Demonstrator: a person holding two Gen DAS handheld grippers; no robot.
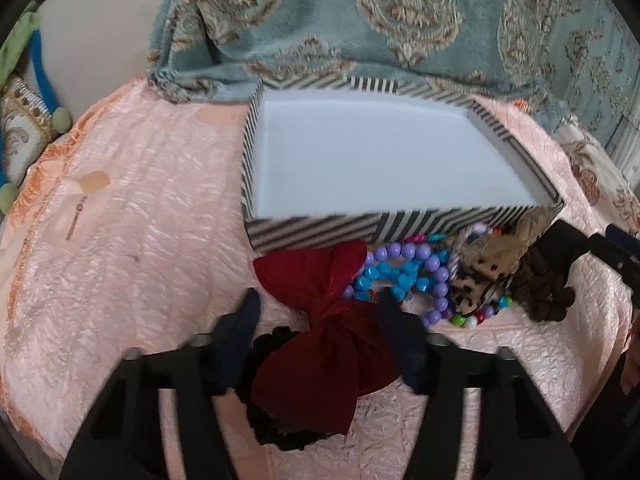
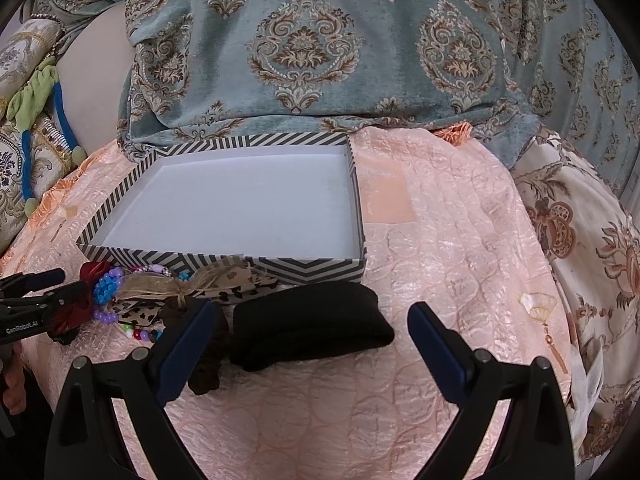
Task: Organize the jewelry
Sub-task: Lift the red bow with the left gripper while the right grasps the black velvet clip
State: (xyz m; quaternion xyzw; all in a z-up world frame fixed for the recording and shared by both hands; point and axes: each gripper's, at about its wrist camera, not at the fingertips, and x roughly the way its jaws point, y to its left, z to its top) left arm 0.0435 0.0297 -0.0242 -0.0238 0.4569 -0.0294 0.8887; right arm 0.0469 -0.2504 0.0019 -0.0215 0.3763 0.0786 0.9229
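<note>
- The left tool [image 1: 318, 312] points down over a dark red bow [image 1: 320, 344]; its two dark blue fingers [image 1: 240, 332] flank the bow's knotted middle and look pressed against the fabric, so it grips the bow.
- In the right wrist view the left tool [image 2: 40, 292] shows at nine o'clock, with the red bow [image 2: 76, 308] at its tip.
- A black lace scrunchie [image 1: 280, 436] lies under the bow, toward six o'clock of it.
- The striped box [image 1: 312, 232], black and white outside with a bare white floor, sits open at twelve o'clock of the bow on the peach quilted bedspread [image 1: 140, 220].
- Against the box's near wall, at one to three o'clock of the bow, lies the jewelry heap: a purple bead bracelet [image 1: 436, 276], a turquoise bead bracelet [image 1: 384, 272], a multicoloured bead strand [image 1: 476, 318], a leopard-print ribbon bow [image 1: 484, 268] and a brown scrunchie [image 1: 548, 300].
- The right tool [image 2: 312, 332] hovers with its jaws spread wide, gripping nothing.
- A folded black cloth band [image 2: 312, 328] lies on the bedspread between its fingers, touching neither, just in front of the box [image 2: 312, 270].
- A teal patterned blanket [image 2: 304, 48] is draped behind the box at twelve o'clock.
</note>
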